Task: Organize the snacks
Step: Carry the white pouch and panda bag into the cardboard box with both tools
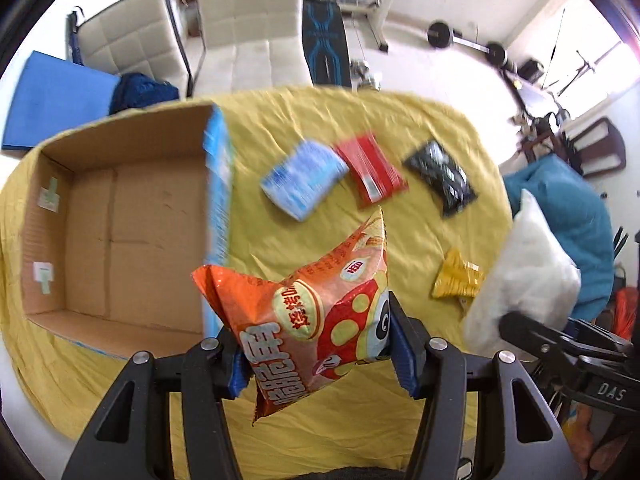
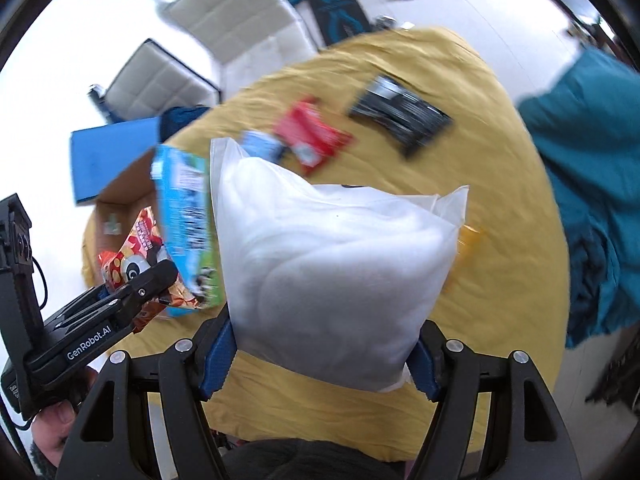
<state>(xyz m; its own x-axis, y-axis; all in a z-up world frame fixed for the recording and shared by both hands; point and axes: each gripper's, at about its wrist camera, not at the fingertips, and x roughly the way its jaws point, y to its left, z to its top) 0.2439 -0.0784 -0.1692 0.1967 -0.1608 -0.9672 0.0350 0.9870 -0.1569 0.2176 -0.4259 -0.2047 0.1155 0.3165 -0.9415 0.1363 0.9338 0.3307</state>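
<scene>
- Left wrist view: open box [image 1: 120, 216] at frame left on the tabletop [image 1: 400, 128].
- Three packets [image 1: 304, 184] lie in a row upper centre; fourth packet [image 1: 456, 280] lower right.

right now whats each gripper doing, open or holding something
Left gripper: shut on the orange snack bag, held above the yellow cloth.
Right gripper: shut on the white bag.

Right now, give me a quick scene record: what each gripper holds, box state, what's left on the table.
left gripper: shut on orange snack bag
right gripper: shut on white bag
cardboard box: open, nothing visible inside
yellow cloth: blue packet, red packet, black packet, yellow packet
</scene>
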